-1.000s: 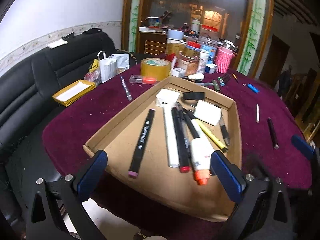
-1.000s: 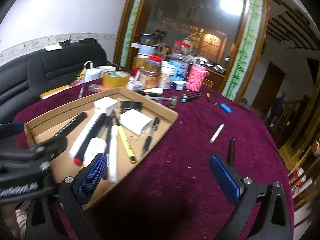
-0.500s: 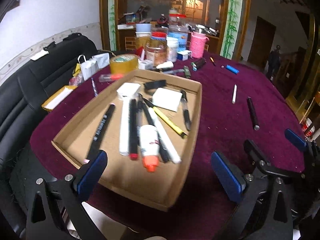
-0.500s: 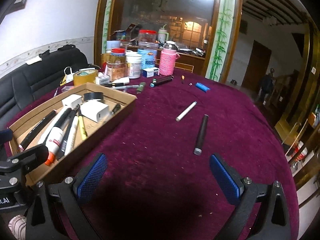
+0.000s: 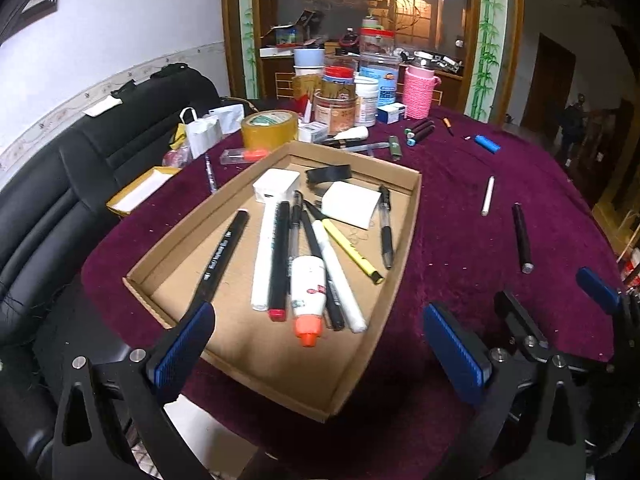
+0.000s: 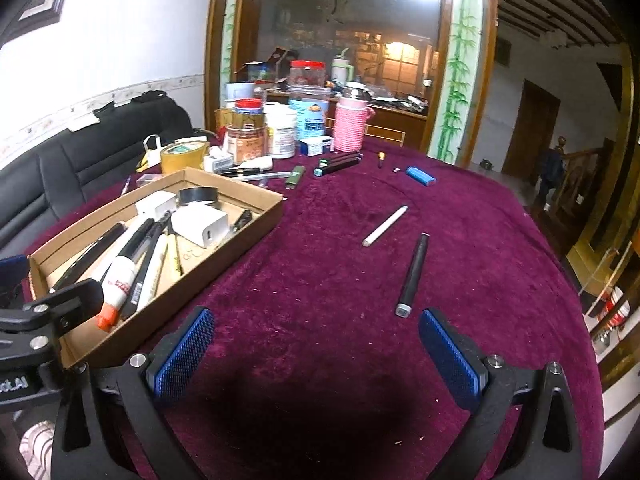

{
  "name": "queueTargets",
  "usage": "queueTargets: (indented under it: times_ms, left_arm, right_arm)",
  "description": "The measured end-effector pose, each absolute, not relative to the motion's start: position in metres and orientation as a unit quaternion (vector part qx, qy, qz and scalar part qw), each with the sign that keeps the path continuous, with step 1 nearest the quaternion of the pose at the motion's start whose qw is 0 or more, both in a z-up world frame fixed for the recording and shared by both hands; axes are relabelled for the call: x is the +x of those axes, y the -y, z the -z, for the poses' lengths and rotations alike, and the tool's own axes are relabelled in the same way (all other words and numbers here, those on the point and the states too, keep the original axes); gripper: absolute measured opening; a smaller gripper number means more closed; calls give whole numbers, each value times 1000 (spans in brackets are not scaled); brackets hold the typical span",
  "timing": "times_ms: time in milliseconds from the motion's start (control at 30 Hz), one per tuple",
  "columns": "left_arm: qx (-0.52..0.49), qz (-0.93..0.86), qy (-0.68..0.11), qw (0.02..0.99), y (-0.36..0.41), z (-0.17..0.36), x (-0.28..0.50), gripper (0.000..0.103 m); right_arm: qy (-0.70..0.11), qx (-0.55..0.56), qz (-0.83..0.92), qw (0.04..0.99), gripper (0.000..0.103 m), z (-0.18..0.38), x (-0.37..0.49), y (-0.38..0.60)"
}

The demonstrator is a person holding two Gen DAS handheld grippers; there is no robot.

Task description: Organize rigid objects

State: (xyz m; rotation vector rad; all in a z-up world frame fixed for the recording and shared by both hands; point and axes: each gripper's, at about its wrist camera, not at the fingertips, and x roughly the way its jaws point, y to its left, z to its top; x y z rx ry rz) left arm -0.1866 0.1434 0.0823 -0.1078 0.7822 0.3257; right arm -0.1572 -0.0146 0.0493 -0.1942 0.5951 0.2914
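Note:
A shallow cardboard tray (image 5: 404, 236) on the purple tablecloth holds several pens and markers, a glue tube (image 5: 307, 294), white blocks and a black tape roll; it also shows in the right wrist view (image 6: 224, 256). My left gripper (image 5: 318, 350) is open and empty over the tray's near edge. My right gripper (image 6: 316, 354) is open and empty above bare cloth. A black pen (image 6: 412, 276) and a white pen (image 6: 385, 225) lie loose ahead of it; they also show in the left wrist view, the black pen (image 5: 521, 236) right of the tray.
Jars, a pink bottle (image 6: 351, 124), a yellow tape roll (image 5: 270, 129), a blue lighter (image 6: 420, 176) and more pens crowd the table's far side. A black sofa (image 5: 60, 184) stands to the left. The table edge drops off at right.
Both grippers have swung to the right and pulled back a little; the tray has shifted left in both views. The black pen now lies close ahead of the right gripper. Both stay open.

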Motion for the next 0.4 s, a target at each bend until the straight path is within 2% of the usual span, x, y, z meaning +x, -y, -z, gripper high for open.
queueTargets:
  times_ms: [400]
  left_arm:
    - [-52,-181,-388,902,-152,-76,-173,103]
  right_arm:
    - [-342,-39,-105,933,103,-43,-125,61]
